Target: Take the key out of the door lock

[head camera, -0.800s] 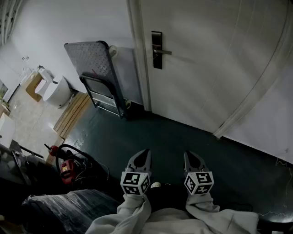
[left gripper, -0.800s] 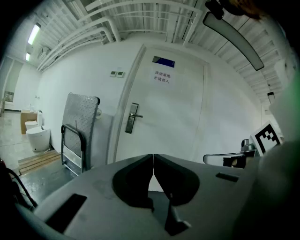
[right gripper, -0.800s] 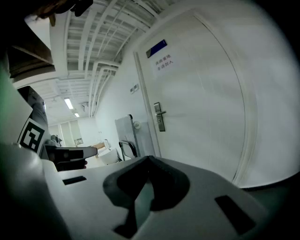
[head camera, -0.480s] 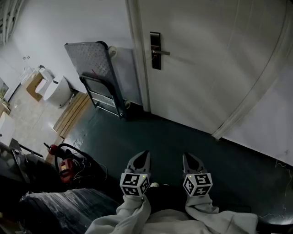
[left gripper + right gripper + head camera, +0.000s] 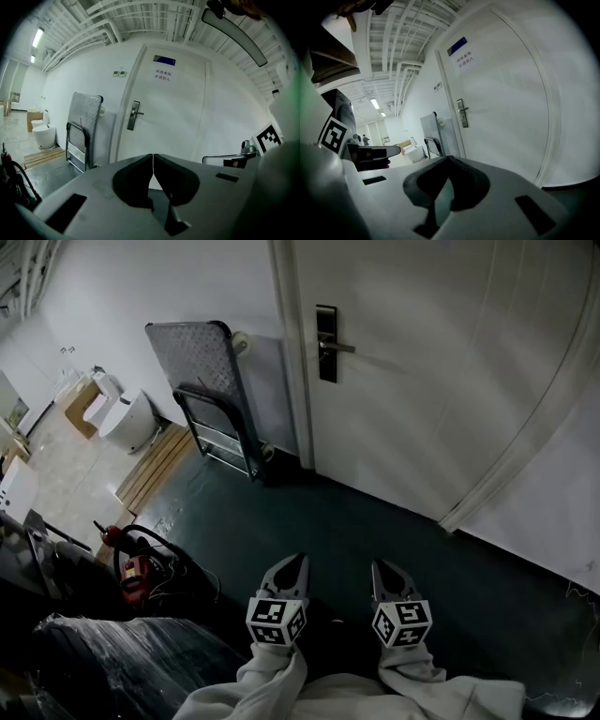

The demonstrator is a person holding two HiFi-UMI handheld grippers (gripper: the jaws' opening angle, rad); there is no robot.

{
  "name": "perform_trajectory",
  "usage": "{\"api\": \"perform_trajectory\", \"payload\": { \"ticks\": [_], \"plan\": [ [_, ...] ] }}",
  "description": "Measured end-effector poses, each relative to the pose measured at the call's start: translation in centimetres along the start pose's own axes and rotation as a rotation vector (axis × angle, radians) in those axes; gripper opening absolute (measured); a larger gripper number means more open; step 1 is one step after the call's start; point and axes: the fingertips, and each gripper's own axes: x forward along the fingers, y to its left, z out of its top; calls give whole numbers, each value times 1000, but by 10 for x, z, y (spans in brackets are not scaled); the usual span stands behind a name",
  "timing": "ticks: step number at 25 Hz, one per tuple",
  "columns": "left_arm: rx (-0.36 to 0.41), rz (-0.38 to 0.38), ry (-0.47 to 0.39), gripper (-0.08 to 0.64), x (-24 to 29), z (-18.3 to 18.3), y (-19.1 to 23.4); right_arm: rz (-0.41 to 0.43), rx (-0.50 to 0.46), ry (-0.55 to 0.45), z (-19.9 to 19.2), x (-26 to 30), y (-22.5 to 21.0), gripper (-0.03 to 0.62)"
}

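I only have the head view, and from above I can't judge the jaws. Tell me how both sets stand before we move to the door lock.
Observer: The left gripper has its jaws shut, tips touching, with nothing between them.
Operator: Now the right one.
Observer: The right gripper is shut too, and empty.
Operator: Report what lies above my frame.
Observer: Near the top of the door sits a blue plate. A paper notice is just under it, and both are well above the lock plate.
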Motion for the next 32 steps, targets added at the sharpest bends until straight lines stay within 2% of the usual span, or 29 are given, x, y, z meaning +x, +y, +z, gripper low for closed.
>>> {"api": "perform_trajectory", "payload": {
  "ticks": [15, 32],
  "plan": [
    [-9, 9, 20, 17, 35, 4, 18, 15, 17, 31, 6, 39, -13, 52],
    [-3, -15, 0, 17, 149, 69, 77, -2, 13, 19, 75, 155, -48, 52]
  ]
}}
